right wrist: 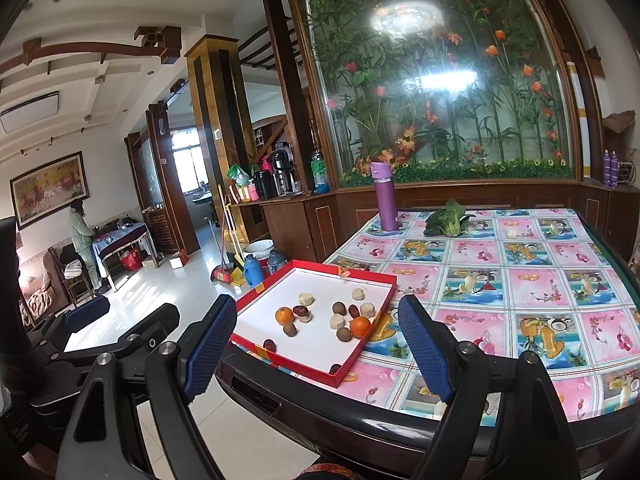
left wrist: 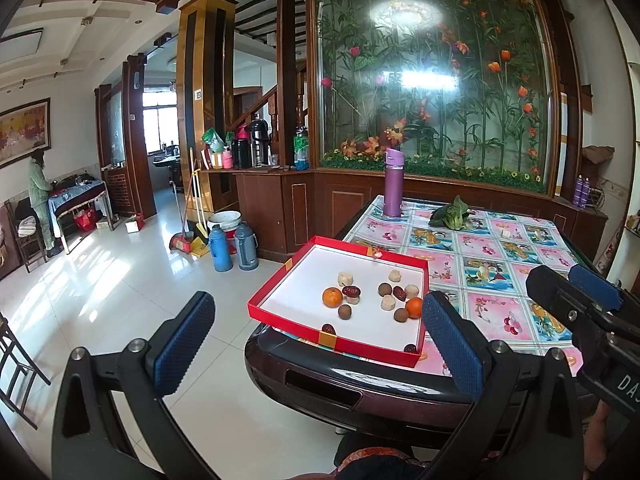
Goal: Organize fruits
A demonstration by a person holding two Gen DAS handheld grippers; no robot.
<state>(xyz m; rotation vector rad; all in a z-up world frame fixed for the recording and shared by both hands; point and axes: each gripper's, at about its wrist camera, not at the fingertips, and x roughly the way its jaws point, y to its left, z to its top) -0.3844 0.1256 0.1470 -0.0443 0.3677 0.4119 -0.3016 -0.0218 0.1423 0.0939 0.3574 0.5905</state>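
- Progress, as a judgement: sorting looks not yet begun. All the fruit lies loose and mixed in one red tray (left wrist: 276, 286), kinds jumbled together, nothing held.
- Left gripper (left wrist: 320, 336): jaws wide apart, empty, held short of the table's near edge with the tray framed between its fingers. Blue finger pads (left wrist: 182, 338) have a fine dimpled, rubbery texture; the arms are matte black plastic with bright metal pins.
- Tray: shallow cardboard lid shape, red walls, plain white floor, orange tape at the corners. It sits on the near left corner of the table (right wrist: 520, 300), its left corner jutting past the edge.
- Fruit, left to right in the tray: a glossy tangerine (left wrist: 332, 297) touching a wrinkled dark red date (left wrist: 351, 291); pale, lumpy peeled pieces (left wrist: 345, 278); round, dull brown longans (left wrist: 345, 312); a second tangerine (left wrist: 414, 307) near the right wall. Two more dates rest against the near wall.
- Table: dark polished rim, top covered in shiny plastic cloth with pink and blue fruit-print squares.
- Right gripper (right wrist: 316, 344): jaws likewise wide apart and empty, near the table edge.
- Far side: a smooth purple flask (right wrist: 385, 196) stands upright; a leafy green vegetable (right wrist: 446, 220) lies to its right.
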